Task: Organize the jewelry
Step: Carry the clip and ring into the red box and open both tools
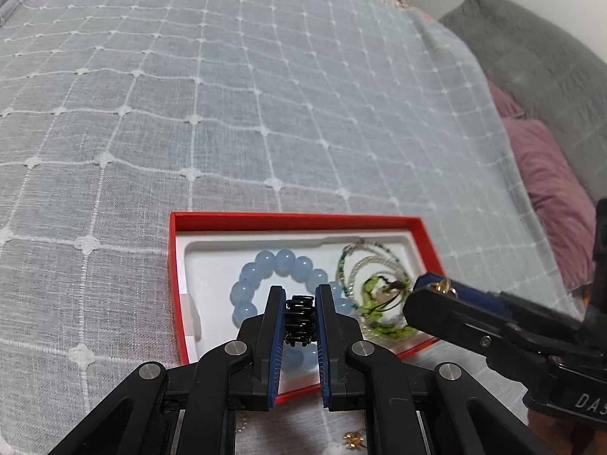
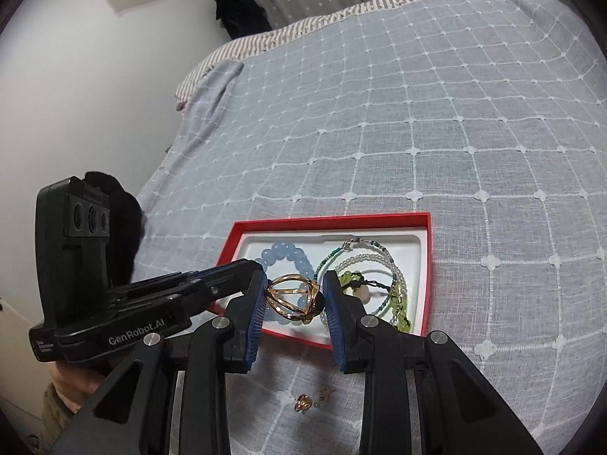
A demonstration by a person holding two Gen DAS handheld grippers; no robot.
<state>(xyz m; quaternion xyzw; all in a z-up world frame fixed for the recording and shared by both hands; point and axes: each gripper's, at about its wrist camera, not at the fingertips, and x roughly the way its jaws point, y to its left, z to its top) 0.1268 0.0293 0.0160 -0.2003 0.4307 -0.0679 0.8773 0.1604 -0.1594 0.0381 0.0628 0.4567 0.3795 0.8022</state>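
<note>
A red box [image 1: 265,221] with a white liner lies on the bed; it also shows in the right wrist view [image 2: 334,221]. In it lie a blue bead bracelet [image 1: 265,259] and green and clear bead strands [image 1: 371,265]. My left gripper [image 1: 300,295] is shut on a black coiled hair clip [image 1: 300,320] over the box. My right gripper [image 2: 293,282] is shut on a gold cage-shaped ring [image 2: 292,297] above the box's near edge; it shows in the left wrist view [image 1: 436,288] at the right.
Small gold earrings [image 2: 303,402] lie on the grey checked bedspread [image 2: 417,132] in front of the box; one shows in the left wrist view [image 1: 354,440]. Pink pillows [image 1: 546,189] and a grey cushion [image 1: 531,49] lie at the right.
</note>
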